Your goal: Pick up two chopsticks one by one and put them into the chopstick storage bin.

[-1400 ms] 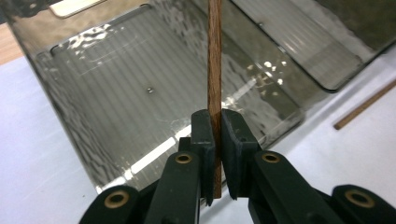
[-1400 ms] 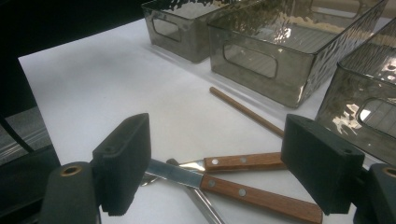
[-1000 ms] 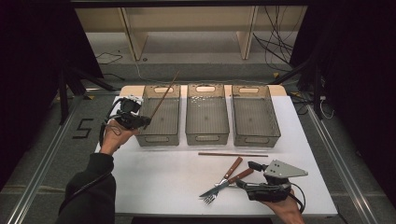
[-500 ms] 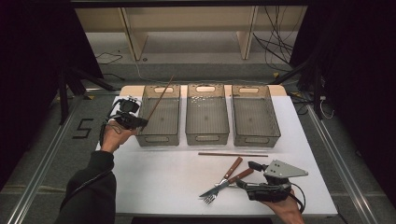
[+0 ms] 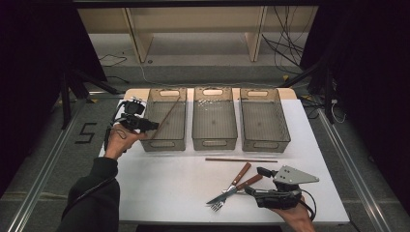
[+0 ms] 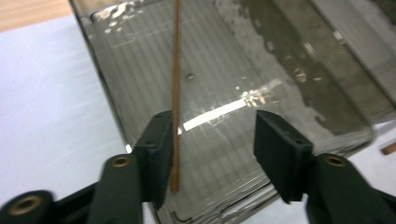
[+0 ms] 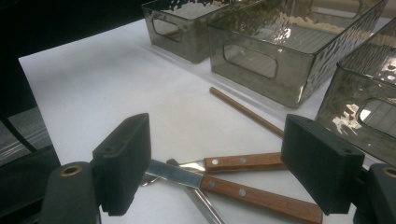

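Looking down past two black jaws of the left gripper, just opened and standing apart over a clear grey bin on the white table. Between them, against the inner face of the left-hand jaw, a thin brown chopstick running up across the bin's ribbed floor, the far jaw clear of it. At the right edge, a bit of brown wood

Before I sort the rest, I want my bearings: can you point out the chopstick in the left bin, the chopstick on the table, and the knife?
Chopstick in the left bin (image 6: 176,93): left gripper view, mid-shaft.
Chopstick on the table (image 5: 241,159): high view, mid-length.
Knife (image 7: 252,193): right gripper view, wooden handle.
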Tool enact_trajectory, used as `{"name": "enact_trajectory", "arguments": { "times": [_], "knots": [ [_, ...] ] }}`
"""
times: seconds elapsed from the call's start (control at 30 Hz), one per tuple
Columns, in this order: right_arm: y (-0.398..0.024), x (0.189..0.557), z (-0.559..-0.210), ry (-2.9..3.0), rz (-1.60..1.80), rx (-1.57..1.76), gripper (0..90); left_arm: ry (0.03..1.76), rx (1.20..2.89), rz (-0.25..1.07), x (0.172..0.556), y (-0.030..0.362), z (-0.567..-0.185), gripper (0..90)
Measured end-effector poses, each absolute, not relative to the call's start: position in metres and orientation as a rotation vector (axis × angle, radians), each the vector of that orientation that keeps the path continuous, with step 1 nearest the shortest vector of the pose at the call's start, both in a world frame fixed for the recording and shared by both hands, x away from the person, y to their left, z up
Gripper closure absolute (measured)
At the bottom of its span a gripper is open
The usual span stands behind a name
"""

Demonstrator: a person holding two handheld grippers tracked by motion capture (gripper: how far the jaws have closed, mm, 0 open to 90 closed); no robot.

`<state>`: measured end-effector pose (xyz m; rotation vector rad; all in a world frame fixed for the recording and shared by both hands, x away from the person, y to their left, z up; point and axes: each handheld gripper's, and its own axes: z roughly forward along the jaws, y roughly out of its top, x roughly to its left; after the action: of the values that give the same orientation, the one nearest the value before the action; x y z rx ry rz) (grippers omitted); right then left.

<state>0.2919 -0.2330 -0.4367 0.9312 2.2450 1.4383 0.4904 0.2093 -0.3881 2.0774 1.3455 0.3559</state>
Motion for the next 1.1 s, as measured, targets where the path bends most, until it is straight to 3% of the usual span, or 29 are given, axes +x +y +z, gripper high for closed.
{"name": "enact_trajectory", "arguments": {
  "times": [0.17, 0.5, 1.1],
  "knots": [
    [-0.233, 0.292, -0.437, 2.245, 1.438, 0.933, 25.1, 1.265, 2.07, 0.328, 0.48, 0.198, -0.379, 33.6],
    [-0.234, 0.291, -0.436, 2.243, 1.436, 0.932, 25.1, 1.05, 2.129, 0.257, 0.455, 0.168, -0.369, 23.8],
    [-0.234, 0.291, -0.436, 2.246, 1.438, 0.927, 25.1, 0.766, 2.351, 0.157, 0.436, 0.093, -0.383, 22.7]
  ]
}}
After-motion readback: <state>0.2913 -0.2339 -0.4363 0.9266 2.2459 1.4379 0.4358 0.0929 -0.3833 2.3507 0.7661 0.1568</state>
